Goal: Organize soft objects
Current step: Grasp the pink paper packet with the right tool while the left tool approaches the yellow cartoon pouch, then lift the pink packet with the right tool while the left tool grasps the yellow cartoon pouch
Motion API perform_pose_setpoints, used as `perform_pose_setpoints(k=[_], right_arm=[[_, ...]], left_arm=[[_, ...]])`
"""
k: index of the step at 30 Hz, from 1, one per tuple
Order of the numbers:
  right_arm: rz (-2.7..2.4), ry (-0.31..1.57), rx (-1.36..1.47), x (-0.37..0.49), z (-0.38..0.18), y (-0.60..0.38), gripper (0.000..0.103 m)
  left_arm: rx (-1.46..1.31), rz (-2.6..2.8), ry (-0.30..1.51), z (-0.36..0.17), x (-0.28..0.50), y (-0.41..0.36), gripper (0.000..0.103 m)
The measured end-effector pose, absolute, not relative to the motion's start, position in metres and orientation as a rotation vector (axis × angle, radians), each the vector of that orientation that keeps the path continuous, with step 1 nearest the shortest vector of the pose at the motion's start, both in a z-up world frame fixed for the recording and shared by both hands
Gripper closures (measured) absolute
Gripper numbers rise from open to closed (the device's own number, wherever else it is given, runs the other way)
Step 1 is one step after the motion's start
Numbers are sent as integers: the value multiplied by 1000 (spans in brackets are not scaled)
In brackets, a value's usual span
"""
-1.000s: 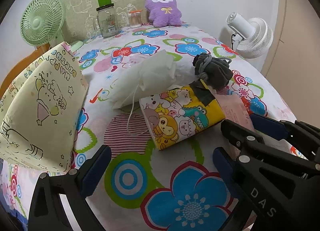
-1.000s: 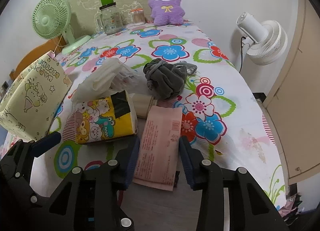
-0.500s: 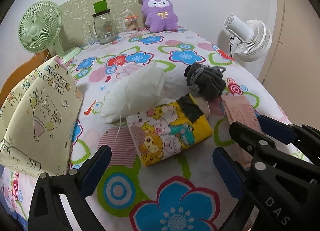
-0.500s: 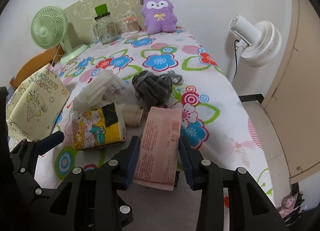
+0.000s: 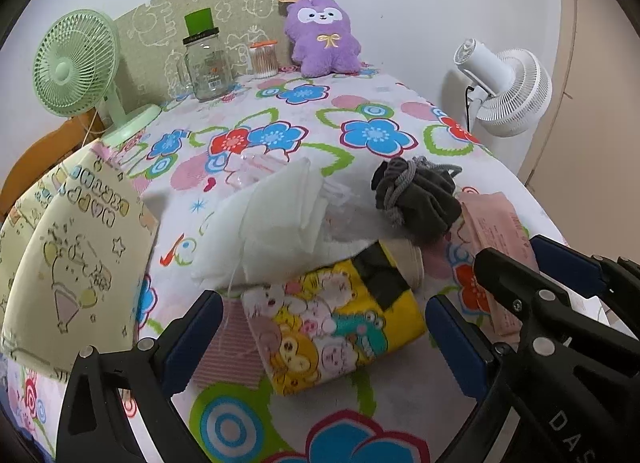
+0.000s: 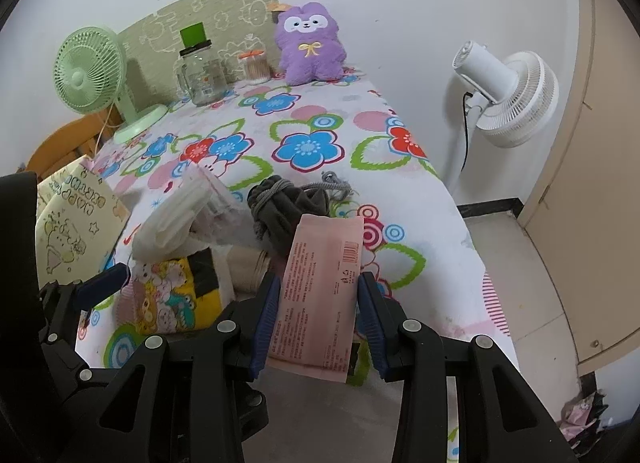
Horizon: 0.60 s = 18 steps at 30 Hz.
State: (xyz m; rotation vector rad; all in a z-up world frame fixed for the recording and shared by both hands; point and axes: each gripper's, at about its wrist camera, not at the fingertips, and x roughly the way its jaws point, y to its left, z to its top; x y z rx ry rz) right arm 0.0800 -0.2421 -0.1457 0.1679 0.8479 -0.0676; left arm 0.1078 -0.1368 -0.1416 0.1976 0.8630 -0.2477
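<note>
The right gripper (image 6: 318, 317) pinches the pink packet (image 6: 320, 295) by its long sides, one blue pad on each edge, so the packet's long axis runs straight ahead along the fingers, its far end pointing over the grey drawstring pouch (image 6: 288, 215). It appears lifted off the flowered desk (image 6: 424, 231) rather than resting there, though the fisheye view makes that hard to confirm.

The left gripper (image 5: 324, 339) is spread wide with nothing between its pads. The yellow cartoon-print pack (image 5: 336, 327) lies on the desk ahead of this gap, its long axis slanting across the jaws rather than along them. The white mesh bag (image 5: 272, 223) sits just beyond it, overlapping its far edge.

The cream gift bag (image 5: 76, 255) stands at the desk's left edge, on the empty gripper's side and well apart from the packet. If that bag is the destination, which is only a guess, the packet has to travel leftward across the cartoon pack, and the left gripper is far nearer to steady the bag's mouth.
</note>
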Motion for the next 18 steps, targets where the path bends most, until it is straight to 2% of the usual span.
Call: perform_pose_setpoints(k=[7, 15, 18], right_arm=[[-74, 855, 170, 87, -148, -244, 60], [-72, 866, 168, 89, -150, -242, 60], [-71, 866, 172, 89, -150, -241, 60]], left_arm=[[189, -243, 877, -145, 115, -138, 2], [188, -259, 904, -149, 115, -139, 15], [186, -262, 905, -148, 114, -139, 16]])
